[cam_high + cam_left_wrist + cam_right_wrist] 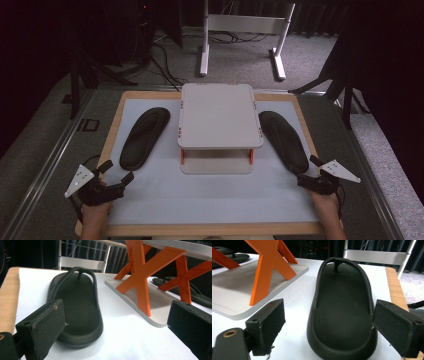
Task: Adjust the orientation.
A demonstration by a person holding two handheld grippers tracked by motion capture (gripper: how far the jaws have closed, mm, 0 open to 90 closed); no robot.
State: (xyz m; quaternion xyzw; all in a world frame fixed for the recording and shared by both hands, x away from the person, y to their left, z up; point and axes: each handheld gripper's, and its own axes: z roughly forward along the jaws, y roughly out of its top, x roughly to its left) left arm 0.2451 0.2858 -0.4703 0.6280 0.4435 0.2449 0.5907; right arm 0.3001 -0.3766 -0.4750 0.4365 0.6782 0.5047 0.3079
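Slippers (145, 137) (285, 141) lie just ahead of both grippers' spread fingers (47, 325) (269, 322).

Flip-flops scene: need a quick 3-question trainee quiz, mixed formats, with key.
1. True or false: both black flip-flops lie on the rack's upper shelf.
2. Multiple choice: the left gripper has its jaws A) clamped on the left flip-flop, B) open with nothing held, C) resting on the rack.
3. What colour are the X-shaped supports between the rack's two shelves?

Key:
1. False. The left flip-flop and the right flip-flop lie on the white mat, one on each side of the rack.
2. B. The right gripper is open too, just short of the right flip-flop's heel.
3. Orange.
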